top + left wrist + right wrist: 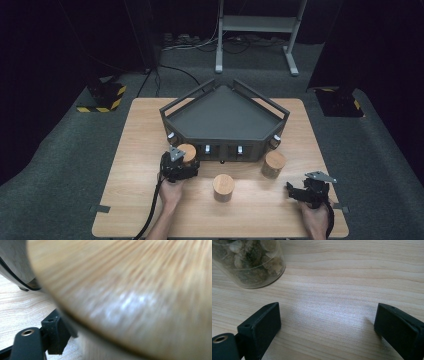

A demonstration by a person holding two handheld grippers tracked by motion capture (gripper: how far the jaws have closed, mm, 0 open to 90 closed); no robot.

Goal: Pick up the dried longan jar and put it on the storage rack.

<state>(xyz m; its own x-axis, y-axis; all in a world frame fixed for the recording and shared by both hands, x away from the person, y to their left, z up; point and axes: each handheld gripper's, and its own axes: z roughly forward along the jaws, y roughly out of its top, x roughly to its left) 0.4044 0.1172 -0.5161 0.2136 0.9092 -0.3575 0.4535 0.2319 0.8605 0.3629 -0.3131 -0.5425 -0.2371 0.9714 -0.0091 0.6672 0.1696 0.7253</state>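
Pale grained tabletop (150,150): left claw (181,167) around round wooden-lidded jar (187,152) (grip unclear), right claw (306,192) wide, empty.

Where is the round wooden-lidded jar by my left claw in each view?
High view: the round wooden-lidded jar sits left of centre, between the left claw and the dark five-sided tray.
Left gripper view: its blurred lid fills most of the frame.
Right gripper view: the clear glass jar at top left is a different one.
Shared landmark: the light wooden table.
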